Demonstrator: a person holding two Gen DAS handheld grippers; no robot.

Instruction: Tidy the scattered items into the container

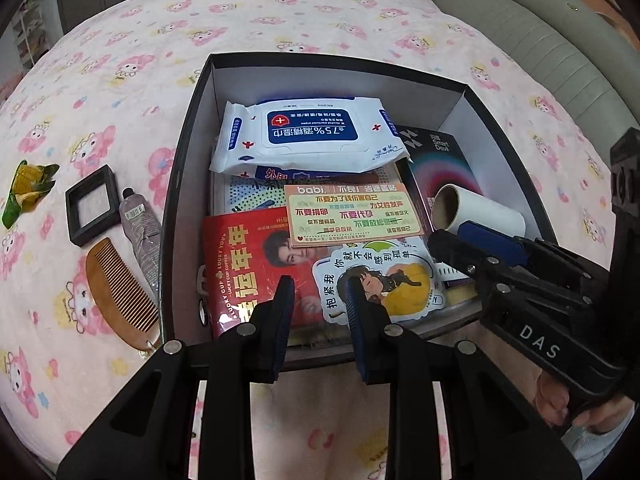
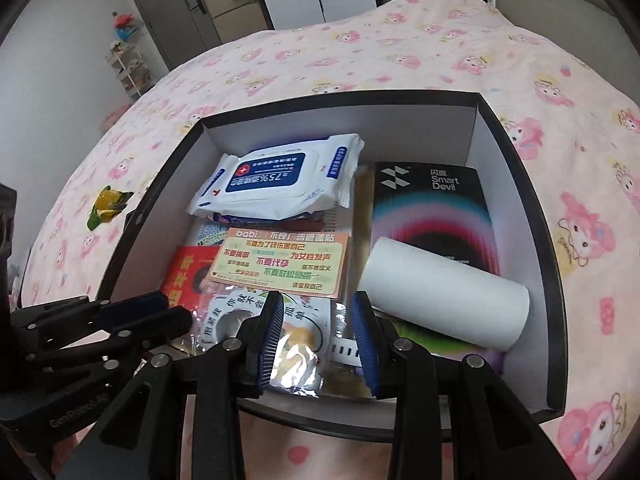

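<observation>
On the bed [image 1: 280, 20], under a pink cartoon-print blanket, sits the container: a black box [image 1: 188, 128] with white inner walls, partly filled.

Contents: wipes pack [image 1: 308, 136] at the far end; yellow-green sticker card [image 1: 352, 214] in the middle; red packet [image 1: 248, 264] near left; illustrated die-cut sticker [image 1: 380, 280] near centre; dark Smart Devil carton [image 2: 432, 208] along the right wall; white paper roll [image 2: 444, 304] lying on its side over the carton's near end.

Left hand-held gripper [image 1: 320, 308]: jaws parted, nothing between them, hovering over the box's near edge. Right hand-held gripper [image 2: 318, 340]: likewise parted and empty, just beside the roll (whether a finger touches it cannot be told).

Outstanding, on the blanket left of the box: wooden comb [image 1: 120, 296], grey tube [image 1: 140, 232] lying against the box wall, black square frame [image 1: 92, 204], green-yellow wrapper [image 1: 26, 192] farthest left.

Risks (judged): the roll can wander or tip out if nudged by a departing finger. The comb lies flat on soft blanket, so fingers may dig into fabric and pinch it too. The tube hugs the box wall, leaving little room for a finger on that side.

Obstruction: the box's raised left wall stands between remaining items and their destination, so each needs lifting over.
</observation>
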